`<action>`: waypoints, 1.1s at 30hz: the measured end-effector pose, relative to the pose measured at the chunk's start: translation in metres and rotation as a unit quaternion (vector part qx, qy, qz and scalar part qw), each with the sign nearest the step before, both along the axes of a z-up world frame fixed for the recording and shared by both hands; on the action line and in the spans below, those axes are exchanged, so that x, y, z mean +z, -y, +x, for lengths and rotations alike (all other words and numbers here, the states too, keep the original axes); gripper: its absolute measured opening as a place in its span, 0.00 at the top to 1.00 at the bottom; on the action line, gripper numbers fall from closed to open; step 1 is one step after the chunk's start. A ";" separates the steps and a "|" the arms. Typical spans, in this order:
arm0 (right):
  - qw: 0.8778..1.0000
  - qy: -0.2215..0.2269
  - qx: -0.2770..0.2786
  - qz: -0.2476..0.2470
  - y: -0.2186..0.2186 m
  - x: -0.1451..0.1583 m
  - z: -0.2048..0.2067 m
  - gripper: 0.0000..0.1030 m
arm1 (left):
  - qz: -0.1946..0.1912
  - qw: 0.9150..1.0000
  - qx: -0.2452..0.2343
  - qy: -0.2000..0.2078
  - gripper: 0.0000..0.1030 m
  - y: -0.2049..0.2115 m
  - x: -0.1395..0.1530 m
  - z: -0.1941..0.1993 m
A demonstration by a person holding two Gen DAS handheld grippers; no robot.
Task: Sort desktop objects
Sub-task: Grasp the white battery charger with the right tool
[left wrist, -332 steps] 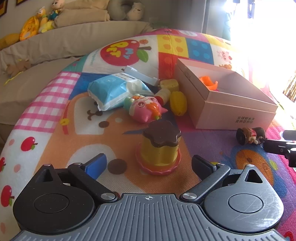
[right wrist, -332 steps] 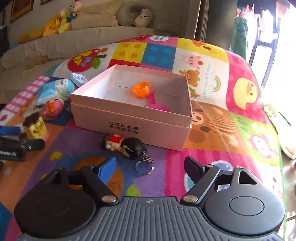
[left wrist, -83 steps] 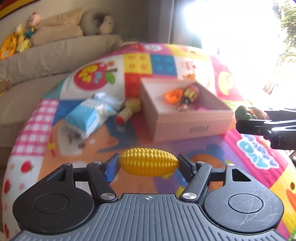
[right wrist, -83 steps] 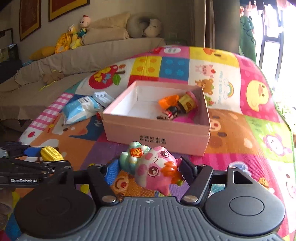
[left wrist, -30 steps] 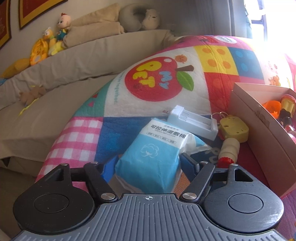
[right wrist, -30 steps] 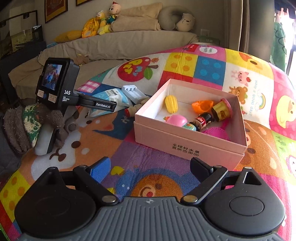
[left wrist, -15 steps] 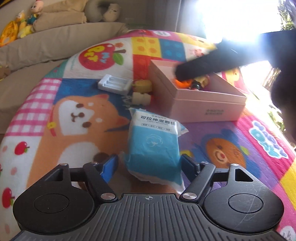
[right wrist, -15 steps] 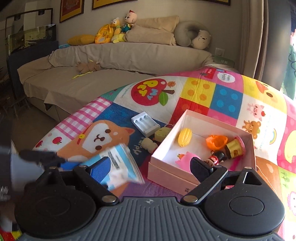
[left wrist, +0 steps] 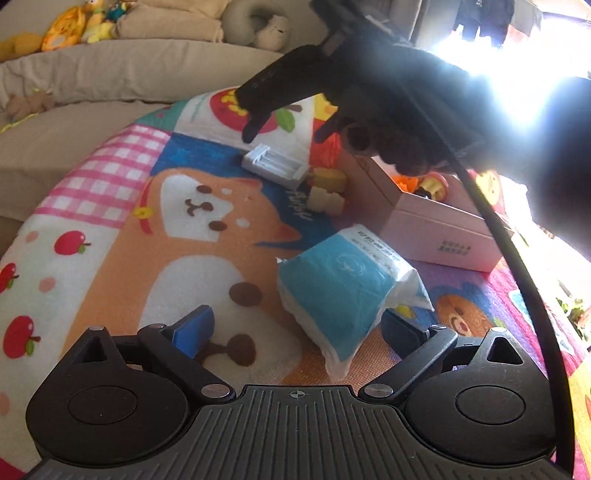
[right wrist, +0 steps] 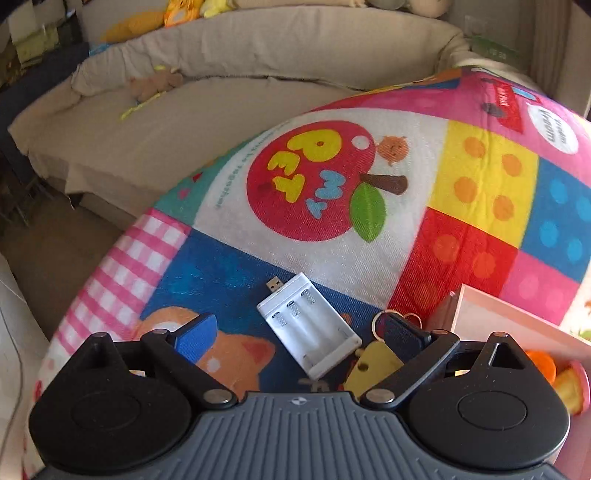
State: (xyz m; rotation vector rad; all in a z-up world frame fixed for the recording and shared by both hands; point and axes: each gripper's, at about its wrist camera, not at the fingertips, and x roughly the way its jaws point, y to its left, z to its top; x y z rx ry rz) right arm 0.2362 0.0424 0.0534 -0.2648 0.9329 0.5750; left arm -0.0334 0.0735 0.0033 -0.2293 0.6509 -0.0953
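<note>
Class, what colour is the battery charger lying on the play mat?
White: the battery charger shows best in the right wrist view, lying flat on the play mat.

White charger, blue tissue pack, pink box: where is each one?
Charger (right wrist: 309, 326): right wrist view, middle of its slots.
Tissue pack (left wrist: 338, 286): left wrist view, blue front.
Box (left wrist: 439, 240): left wrist view, near wall.

A long beige fabric sofa (right wrist: 258, 62) carries plush toys (left wrist: 74, 22) and a grey neck pillow (left wrist: 251, 18); glaring window light (left wrist: 517, 74) at right.

place: home living room | evidence: beige sofa (right wrist: 229, 55), plush toys (left wrist: 66, 22), cartoon play mat (right wrist: 332, 184)
</note>
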 end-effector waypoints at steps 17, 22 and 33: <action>0.996 -0.071 0.058 0.009 -0.010 -0.012 0.001 0.53 | -0.007 1.000 -0.005 0.002 0.01 0.001 -0.001 0.000; 0.991 -0.074 0.080 0.078 0.041 0.031 -0.057 0.54 | -0.004 1.000 -0.006 0.001 0.01 0.002 -0.001 0.000; 0.985 -0.065 -0.040 0.157 0.215 0.069 -0.157 0.54 | 0.027 1.000 -0.008 -0.009 0.00 0.012 -0.002 0.003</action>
